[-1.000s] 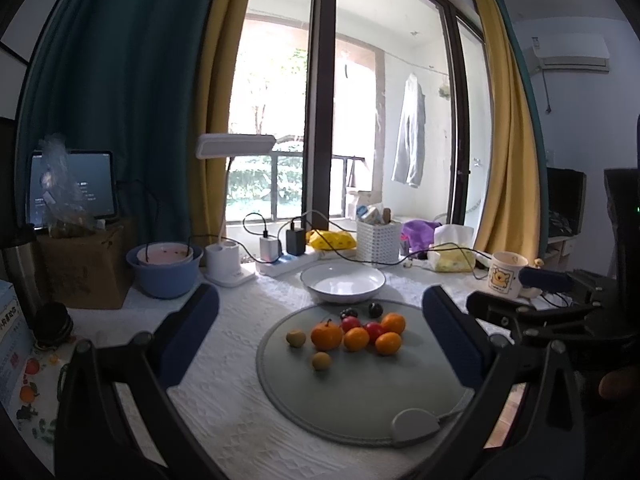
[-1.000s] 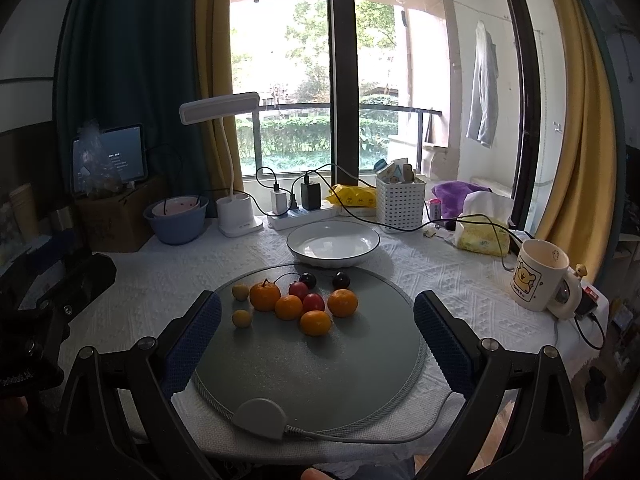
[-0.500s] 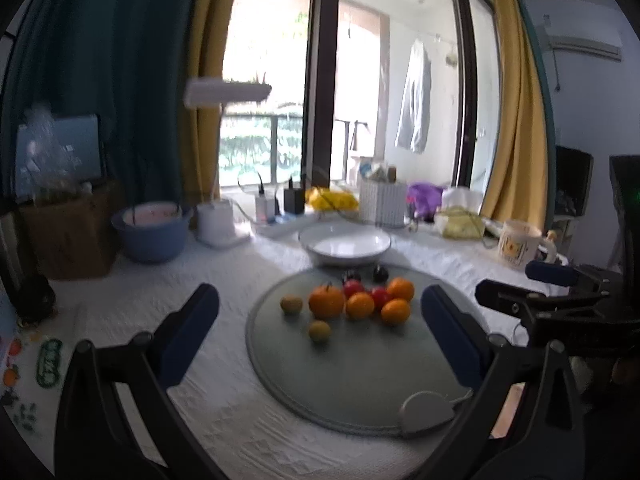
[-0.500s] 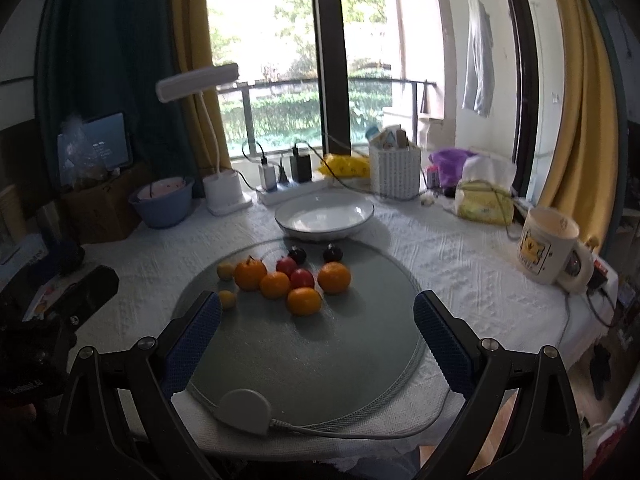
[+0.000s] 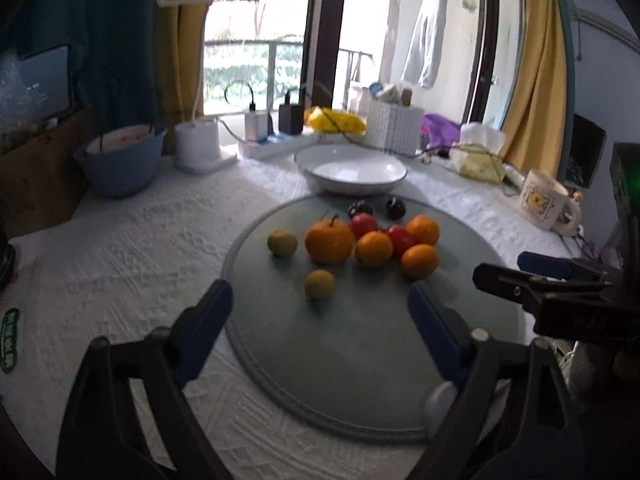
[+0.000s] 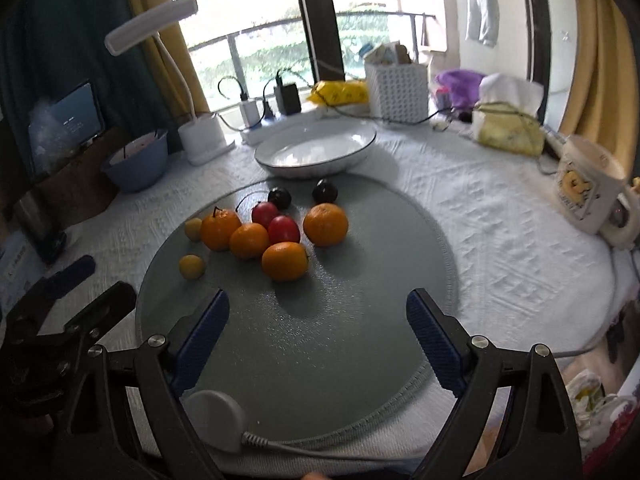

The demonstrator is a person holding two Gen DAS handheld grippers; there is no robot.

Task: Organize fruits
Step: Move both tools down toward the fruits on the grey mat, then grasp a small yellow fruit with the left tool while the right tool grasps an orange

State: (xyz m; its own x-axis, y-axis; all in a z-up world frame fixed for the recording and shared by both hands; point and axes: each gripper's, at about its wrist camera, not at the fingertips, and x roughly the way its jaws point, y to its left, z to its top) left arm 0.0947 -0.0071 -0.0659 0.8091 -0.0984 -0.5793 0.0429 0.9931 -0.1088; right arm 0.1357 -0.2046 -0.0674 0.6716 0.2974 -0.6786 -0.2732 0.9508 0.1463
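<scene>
The fruits [image 6: 272, 232] lie in one loose cluster on the round grey mat [image 6: 360, 344], ahead of both pairs of fingers and touching neither. The cluster holds four oranges, two red fruits, two dark fruits at its far edge and two small yellow ones on its left. The stemmed orange [image 5: 329, 240] is the largest; the nearest orange [image 6: 285, 261] lies just ahead of the right gripper [image 6: 318, 312], slightly towards its left finger. One small yellow fruit [image 5: 319, 285] sits apart from the rest, directly ahead of the left gripper [image 5: 320, 308] and between the lines of its two fingers.

Left gripper: fingers apart, nothing between the pads; its jaws have just been closing a little. Right gripper: fingers likewise apart and unloaded, its jaws also just narrowed slightly. Each gripper shows at the side of the other's view, clear of the fruit.

Beyond the cluster, a white bowl [image 6: 316, 152] stands just off the mat's far rim, apparently empty, though glare on its inside hinders a firm reading. A white controller puck [image 6: 214, 420] with cord sits at the mat's near edge, beside the right gripper's left finger. A blue basin [image 5: 120, 164] stands far left, a cartoon mug [image 6: 588, 188] far right, on the white tablecloth [image 6: 500, 240]
</scene>
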